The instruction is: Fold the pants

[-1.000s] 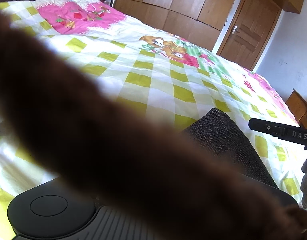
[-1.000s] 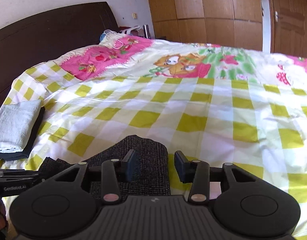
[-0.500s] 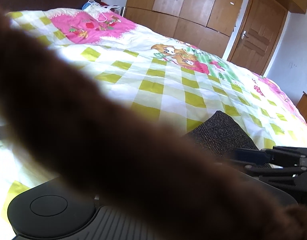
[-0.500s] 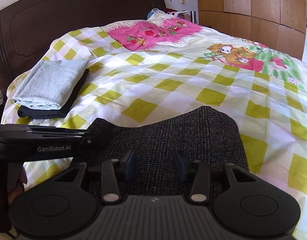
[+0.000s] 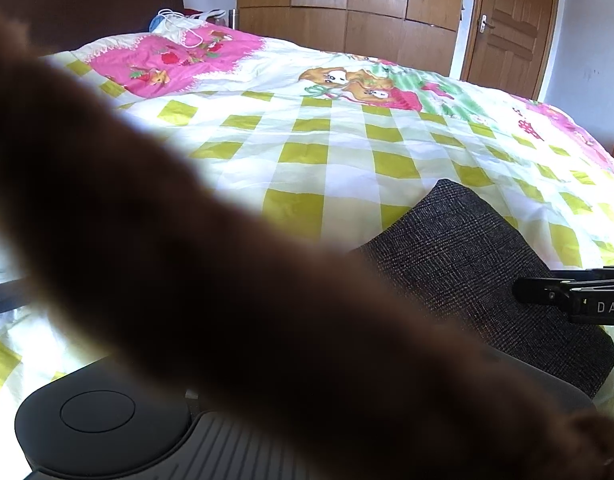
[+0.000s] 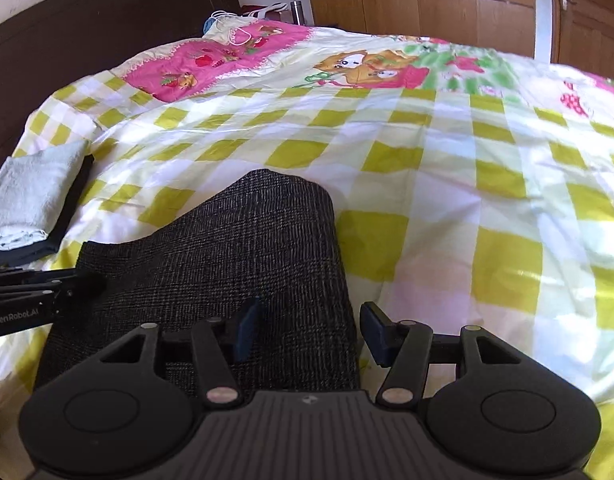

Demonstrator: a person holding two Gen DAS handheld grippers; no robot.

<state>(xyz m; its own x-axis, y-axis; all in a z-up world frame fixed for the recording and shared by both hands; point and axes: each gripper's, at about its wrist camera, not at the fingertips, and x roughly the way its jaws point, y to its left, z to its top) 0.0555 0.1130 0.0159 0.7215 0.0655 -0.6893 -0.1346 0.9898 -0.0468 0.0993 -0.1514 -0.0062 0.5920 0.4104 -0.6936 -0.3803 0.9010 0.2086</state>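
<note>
Dark grey checked woven pants lie folded into compact rectangle on yellow-checked bedspread. Right gripper spread, straddling near right corner, nothing pinched. Left gripper at left edge; state cannot be told, own view blocked by brown blur. Judged: final fold stage. Next: close on edge, square up or move to folded pale towel stack.

Dark grey checked pants lie folded into a flat, thick rectangle near the bed's front edge, rounded fold facing the headboard.
</note>
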